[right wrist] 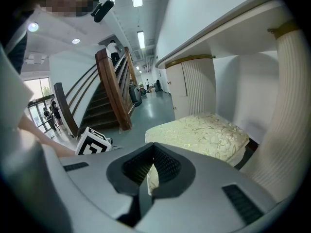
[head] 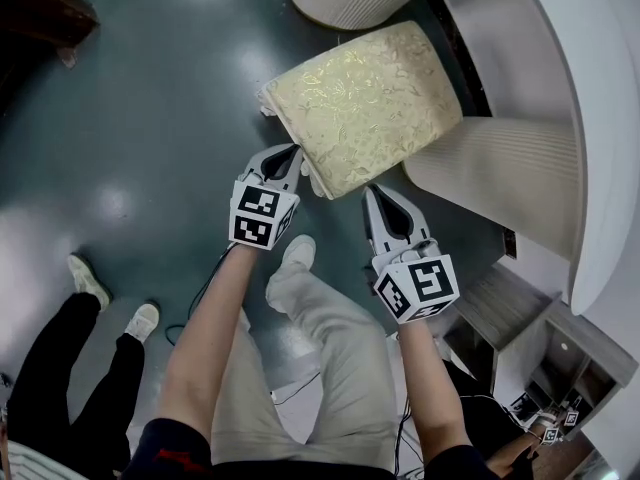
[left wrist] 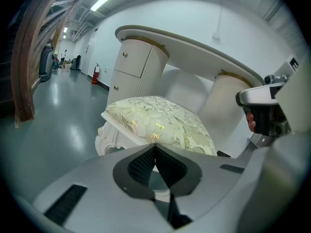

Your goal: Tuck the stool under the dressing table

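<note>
The stool (head: 365, 103) has a cream and gold cushion on a white carved frame and stands on the dark floor. Its far end lies between the two fluted pedestals (head: 500, 178) of the white dressing table (head: 590, 118). My left gripper (head: 292, 154) is shut, its tips at the cushion's near left corner. My right gripper (head: 375, 196) is also shut, just short of the cushion's near edge. From the left gripper view the cushion (left wrist: 160, 123) sits right beyond the closed jaws (left wrist: 155, 147). The right gripper view shows the cushion (right wrist: 204, 132) past its closed jaws (right wrist: 153, 149).
A bystander in black trousers and white shoes (head: 90, 298) stands at the lower left. My own legs (head: 320, 338) are below the grippers. Cables trail on the floor. A wooden staircase (right wrist: 112, 91) rises to the left. Open drawers (head: 520, 338) sit at the lower right.
</note>
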Motion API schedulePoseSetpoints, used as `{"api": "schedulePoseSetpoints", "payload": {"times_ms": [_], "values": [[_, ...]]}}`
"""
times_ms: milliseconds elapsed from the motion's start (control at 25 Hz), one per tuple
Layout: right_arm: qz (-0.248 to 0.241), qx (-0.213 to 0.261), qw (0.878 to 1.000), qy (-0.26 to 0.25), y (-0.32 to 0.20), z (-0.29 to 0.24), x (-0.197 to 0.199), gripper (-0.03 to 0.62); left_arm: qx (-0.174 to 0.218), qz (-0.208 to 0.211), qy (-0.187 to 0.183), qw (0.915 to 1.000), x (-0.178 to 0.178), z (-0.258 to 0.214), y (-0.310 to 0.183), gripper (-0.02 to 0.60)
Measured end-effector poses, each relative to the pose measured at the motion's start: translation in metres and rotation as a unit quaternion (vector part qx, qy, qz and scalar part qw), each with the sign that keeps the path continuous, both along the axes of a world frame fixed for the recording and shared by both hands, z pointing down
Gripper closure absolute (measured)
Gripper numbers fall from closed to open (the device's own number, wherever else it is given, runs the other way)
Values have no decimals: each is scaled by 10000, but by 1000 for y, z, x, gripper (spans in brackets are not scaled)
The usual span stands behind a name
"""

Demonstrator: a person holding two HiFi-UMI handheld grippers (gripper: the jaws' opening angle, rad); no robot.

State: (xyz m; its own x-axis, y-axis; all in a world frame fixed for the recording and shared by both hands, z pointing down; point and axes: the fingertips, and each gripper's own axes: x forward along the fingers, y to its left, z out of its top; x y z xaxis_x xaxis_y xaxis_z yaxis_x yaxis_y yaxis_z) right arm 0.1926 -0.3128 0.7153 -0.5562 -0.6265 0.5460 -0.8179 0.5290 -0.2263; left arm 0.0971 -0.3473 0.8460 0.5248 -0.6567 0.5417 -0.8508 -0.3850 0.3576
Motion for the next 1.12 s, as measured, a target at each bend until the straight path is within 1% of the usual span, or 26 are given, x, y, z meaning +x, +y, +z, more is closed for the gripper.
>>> {"api": "schedulePoseSetpoints", "payload": {"times_ms": [320,680,880,960,1040,1120], "values": [[40,-49,10000,5,0,5,6,588,-36,32,-27,10000,6,0,-3,574],[-7,-86,10000,13,6,9,4,588,-194,50,-38,9998,6,3,-6,574],[-47,-49,10000,43,19,10,8,588,-238,-104,-23,9997,6,5,-1,575],[69,76,9999,-2,20,9,4,588,-159,-25,-82,9998,-1,3,-5,575],[323,167,9993,-76,22,8,-8,588,-115,208,-164,9996,-14,0,-7,575],[503,121,9986,-99,28,8,-19,588,-173,420,-195,9988,-23,0,-4,575]]}}
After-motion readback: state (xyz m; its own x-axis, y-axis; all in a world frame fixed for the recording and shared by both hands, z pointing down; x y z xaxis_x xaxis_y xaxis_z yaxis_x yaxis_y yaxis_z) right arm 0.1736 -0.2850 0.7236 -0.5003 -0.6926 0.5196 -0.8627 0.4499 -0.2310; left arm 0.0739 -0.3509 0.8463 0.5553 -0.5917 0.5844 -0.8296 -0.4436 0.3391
